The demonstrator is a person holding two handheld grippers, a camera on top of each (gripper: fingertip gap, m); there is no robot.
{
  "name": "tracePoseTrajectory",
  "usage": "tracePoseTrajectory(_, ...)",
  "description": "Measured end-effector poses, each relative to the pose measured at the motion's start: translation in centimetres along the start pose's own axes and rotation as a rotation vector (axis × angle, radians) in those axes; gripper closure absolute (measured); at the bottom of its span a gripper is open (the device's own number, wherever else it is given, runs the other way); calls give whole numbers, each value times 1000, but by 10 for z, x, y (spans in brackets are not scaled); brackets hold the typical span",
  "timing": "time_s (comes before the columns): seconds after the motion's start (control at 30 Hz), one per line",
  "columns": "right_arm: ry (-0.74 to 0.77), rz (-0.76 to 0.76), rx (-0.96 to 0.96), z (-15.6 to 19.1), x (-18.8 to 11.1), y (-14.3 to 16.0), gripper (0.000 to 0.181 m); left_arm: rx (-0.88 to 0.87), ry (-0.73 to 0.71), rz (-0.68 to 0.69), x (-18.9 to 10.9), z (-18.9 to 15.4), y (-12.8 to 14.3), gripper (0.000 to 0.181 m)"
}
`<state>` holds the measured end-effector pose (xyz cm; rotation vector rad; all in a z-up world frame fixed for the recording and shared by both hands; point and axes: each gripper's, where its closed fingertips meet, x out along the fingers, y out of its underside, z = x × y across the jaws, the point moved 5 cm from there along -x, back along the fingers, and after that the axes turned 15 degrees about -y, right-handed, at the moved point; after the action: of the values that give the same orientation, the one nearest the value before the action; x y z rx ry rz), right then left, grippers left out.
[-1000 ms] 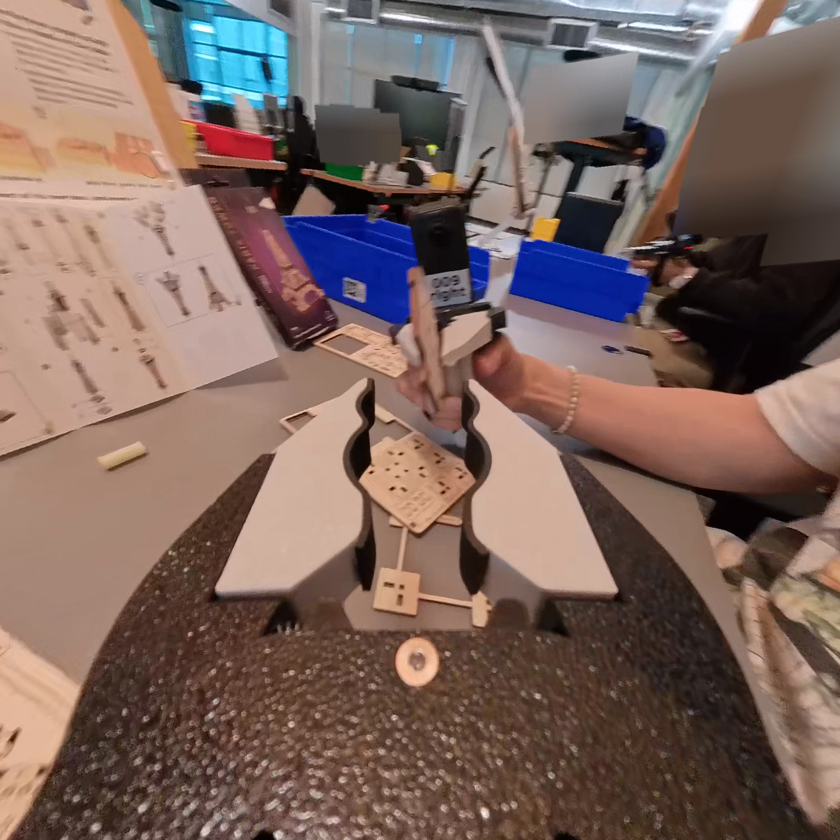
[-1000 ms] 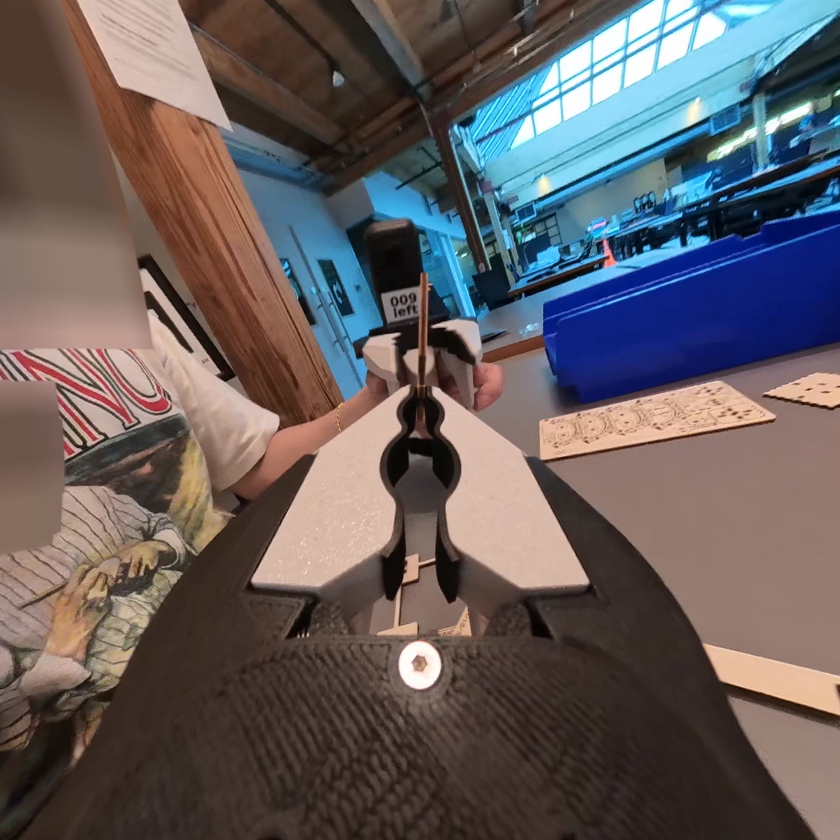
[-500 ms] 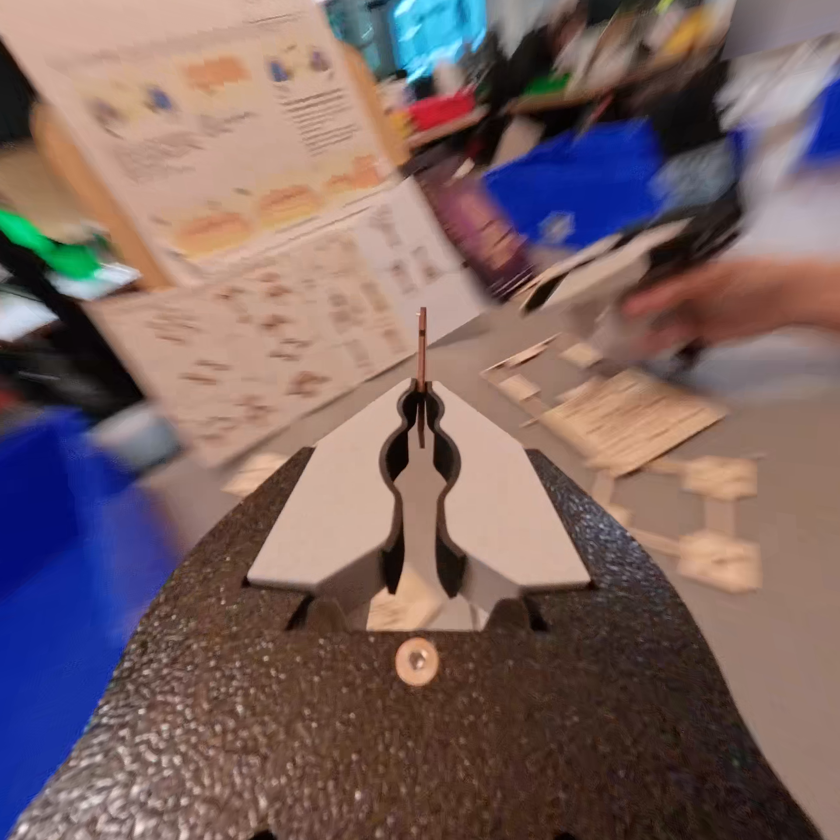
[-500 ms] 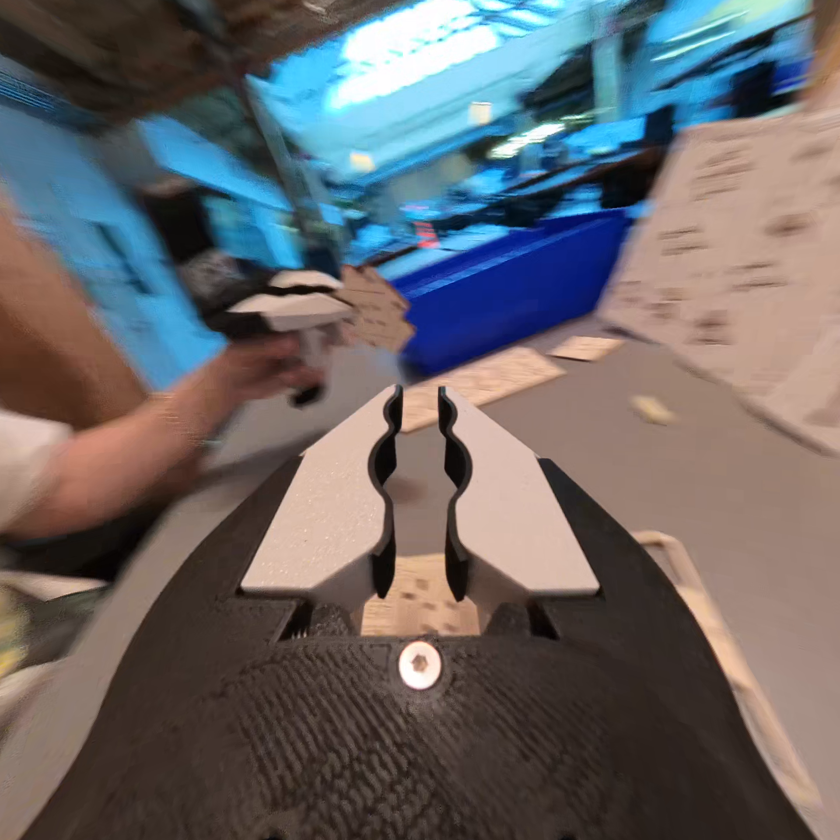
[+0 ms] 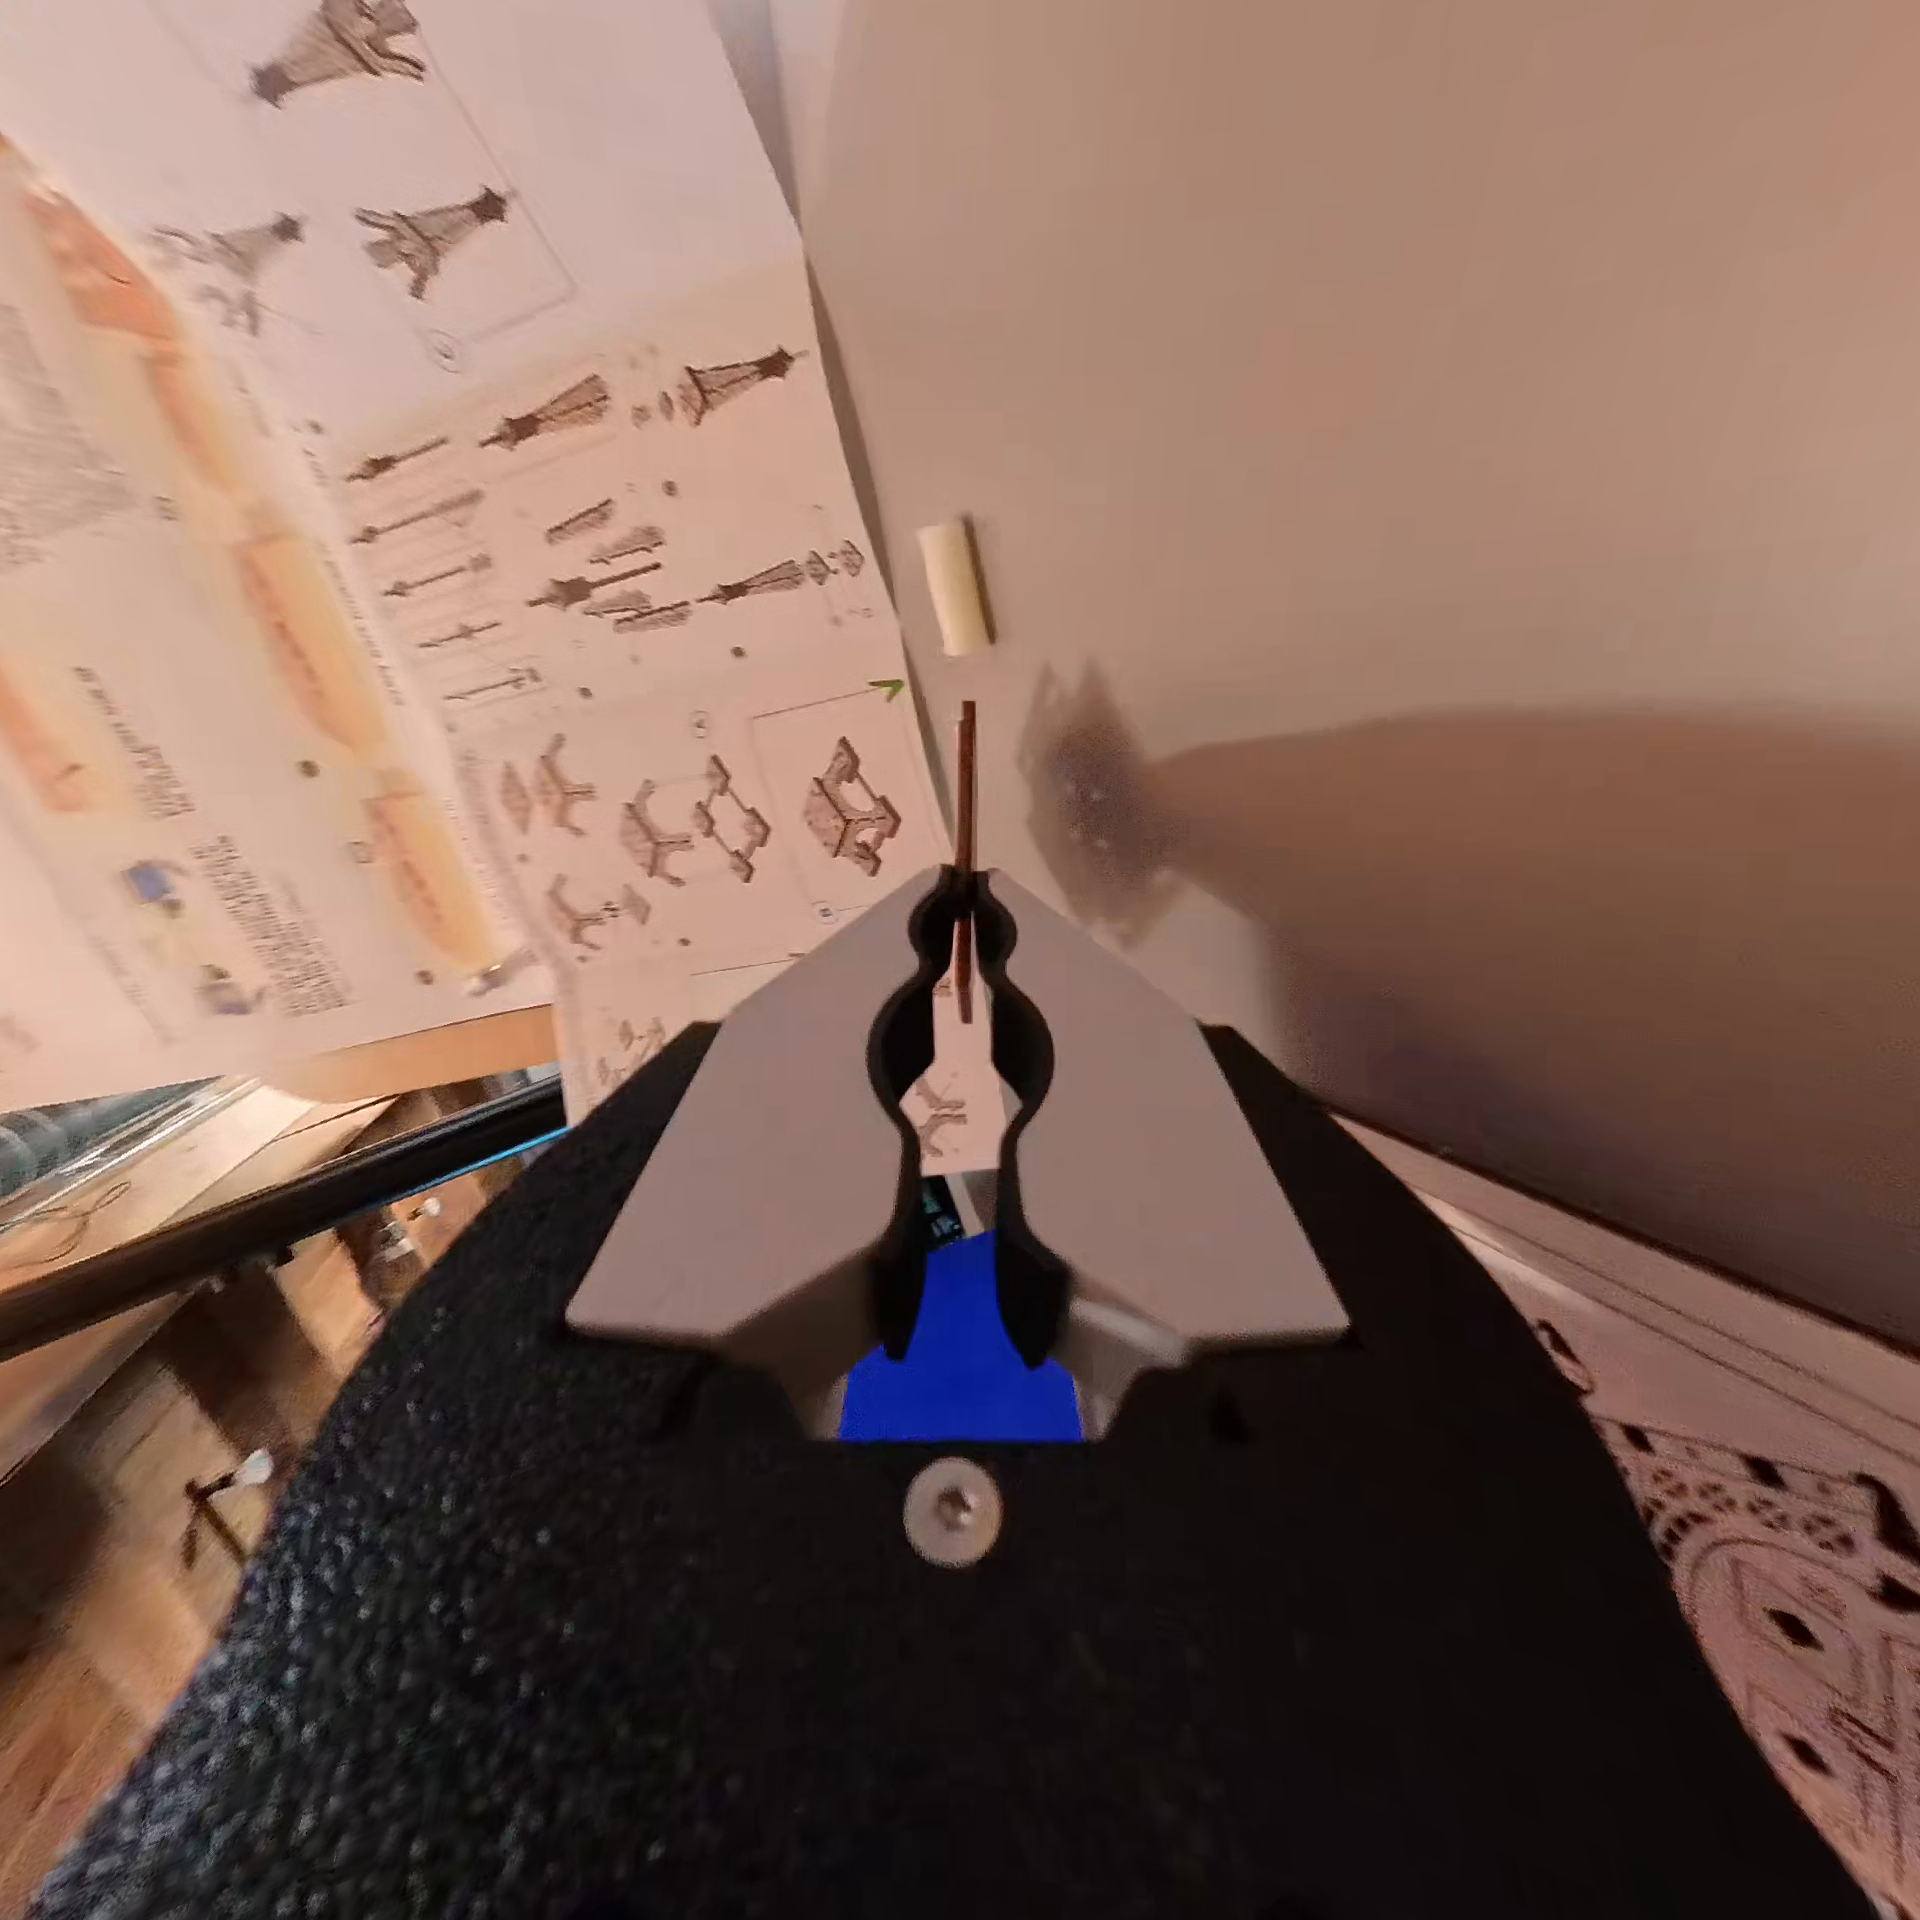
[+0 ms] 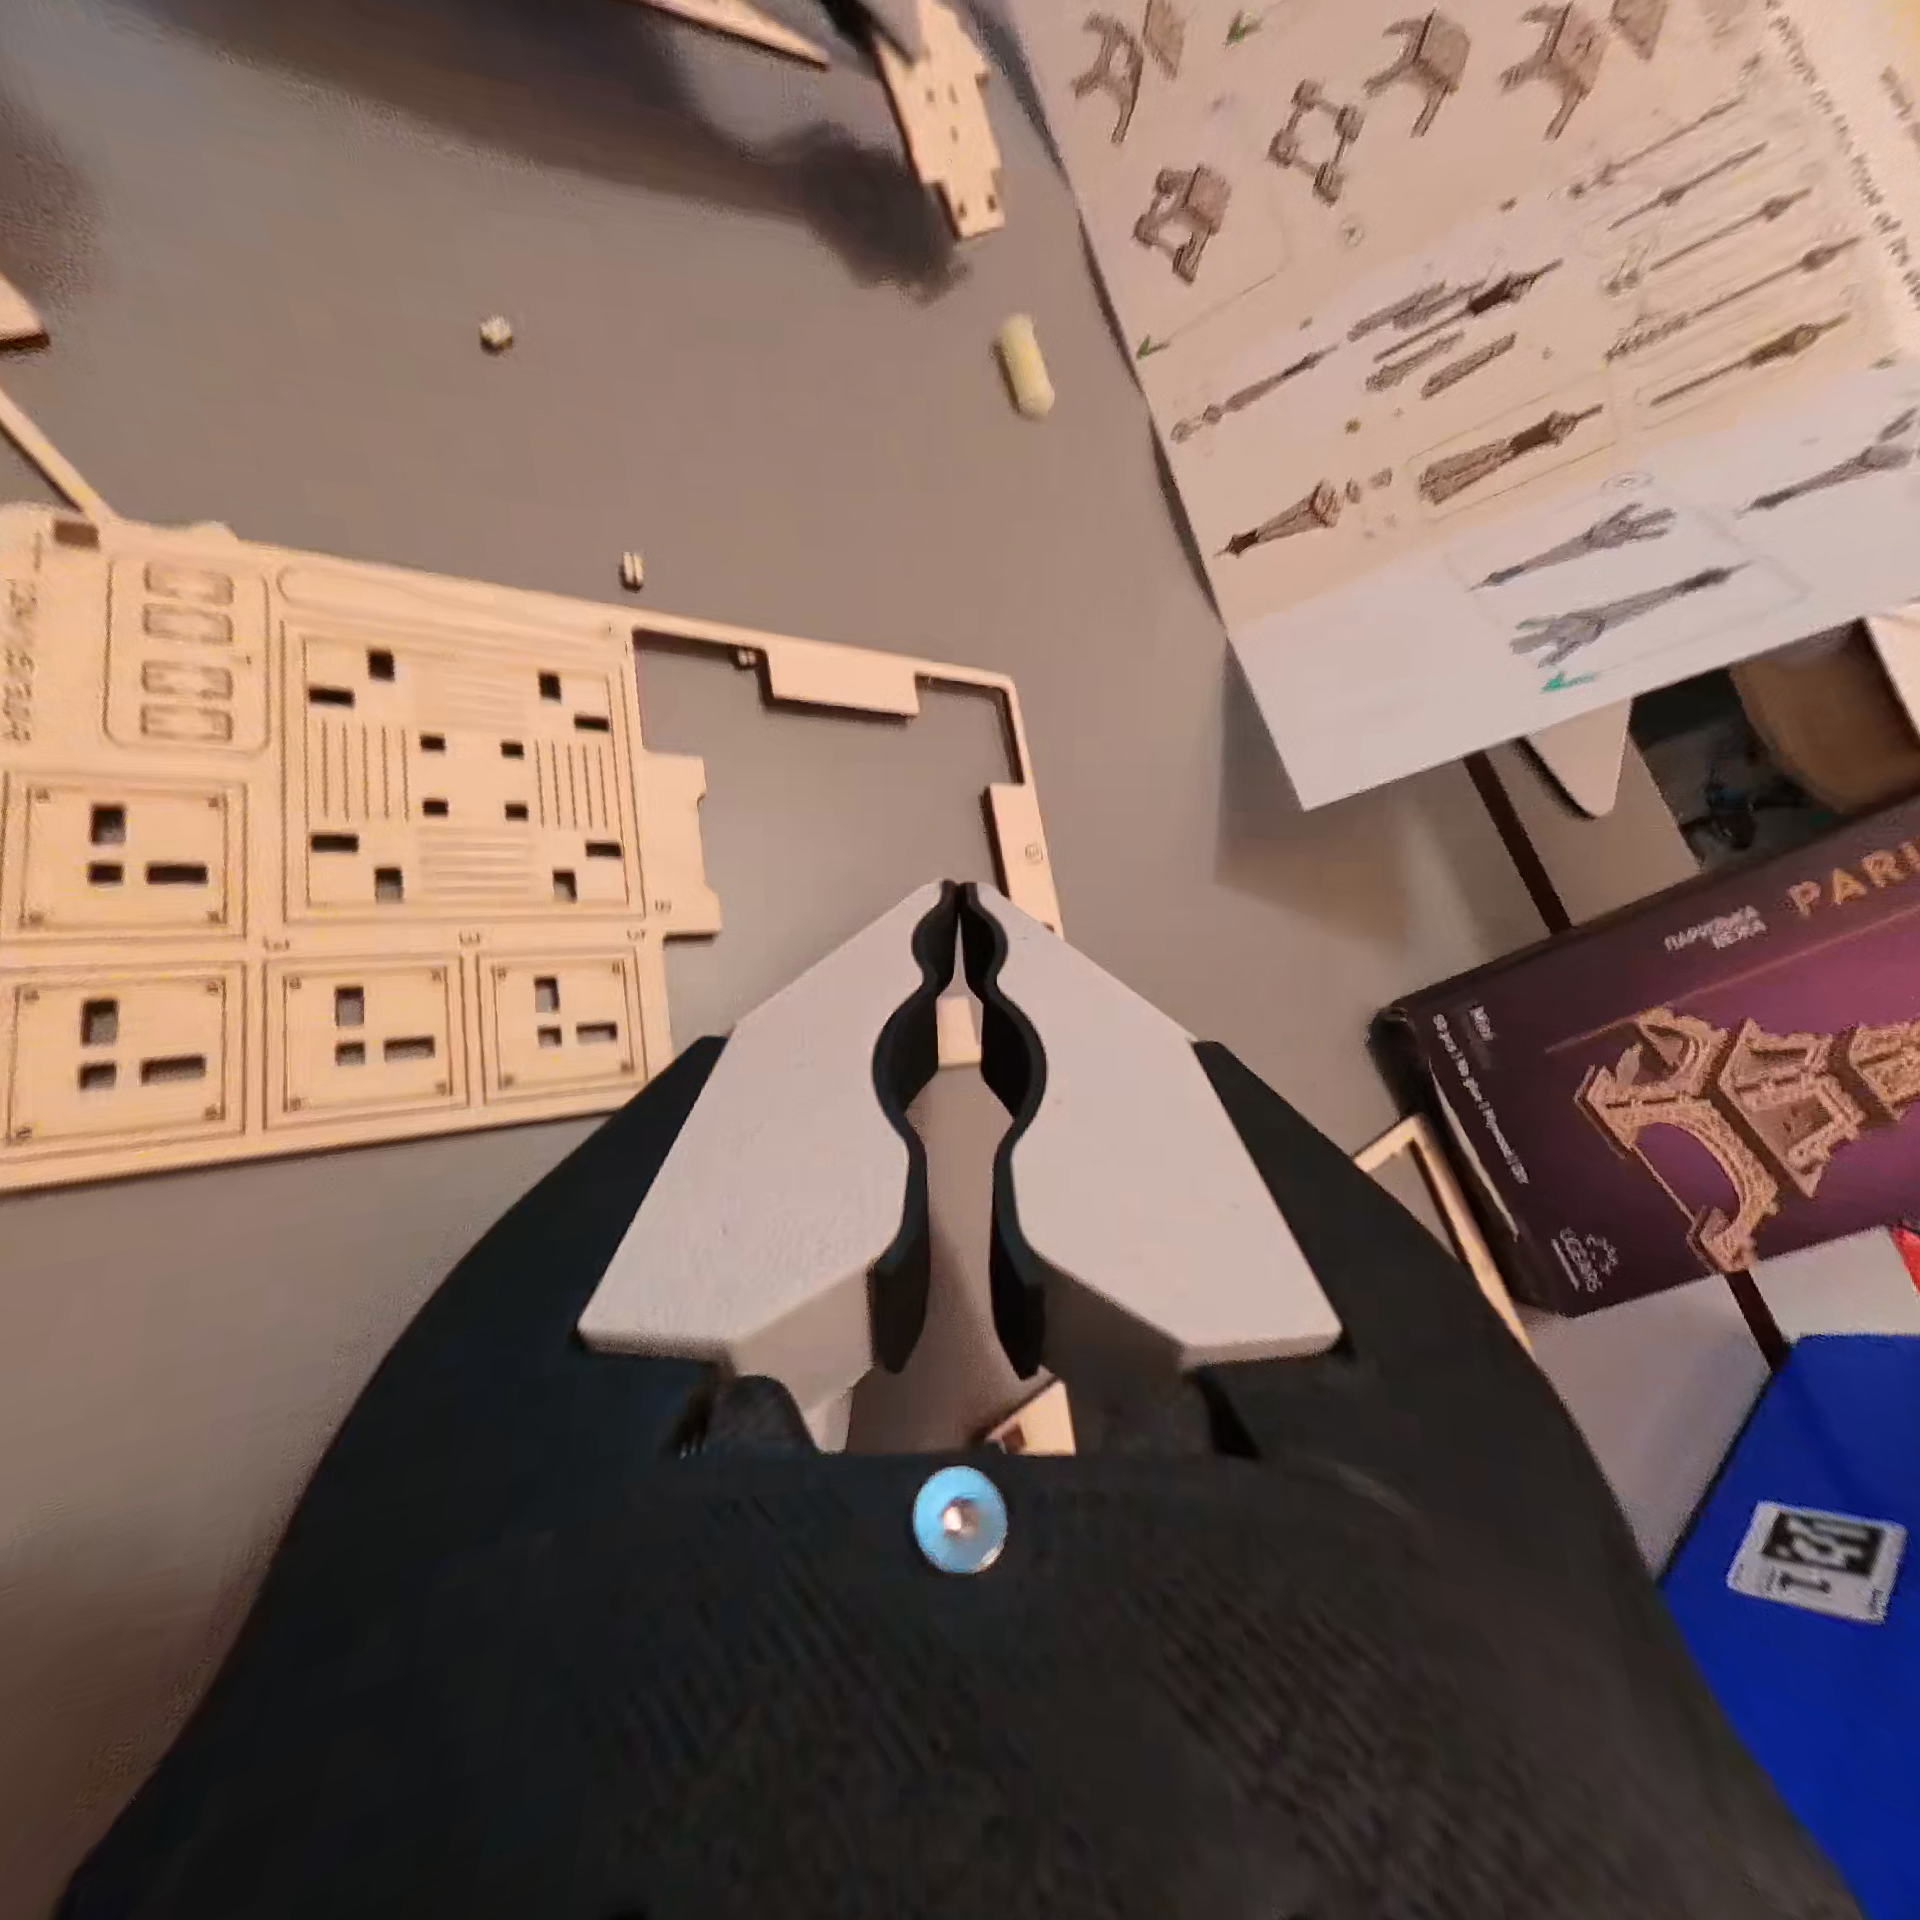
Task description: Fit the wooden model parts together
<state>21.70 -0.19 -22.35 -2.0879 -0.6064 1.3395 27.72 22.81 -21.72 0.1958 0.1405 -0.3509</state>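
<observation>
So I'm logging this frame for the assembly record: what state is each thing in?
Left gripper: shut on thin flat wooden part, held edge-on.
Right gripper: shut, empty.
Pale laser-cut plywood sheet: flat on table, some pieces already punched out.
Dark purple model box: closed, lying flat.
Paper instruction sheet: unfolded.

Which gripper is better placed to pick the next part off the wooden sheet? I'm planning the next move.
The right gripper, probably: its jaws are shut on nothing, and it hangs over the laser-cut wooden sheet. The left gripper is shut on a thin wooden part, seen edge-on, and faces the instruction sheet.
</observation>
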Motion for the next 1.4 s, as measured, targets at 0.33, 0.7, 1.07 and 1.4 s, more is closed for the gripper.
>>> tracePoseTrajectory(0.33,-13,59,14,-5,-1,18,181,28,92,-40,-6,-12,8,179)
tracePoseTrajectory(0.7,3,88,-7,-7,-2,21,181,29,123,-47,-4,-21,8,175)
tracePoseTrajectory(1.07,-4,95,52,-13,-8,29,181,-102,205,-3,16,-18,20,173)
tracePoseTrajectory(1.4,8,94,79,-17,-11,33,181,-393,262,49,16,20,22,133)
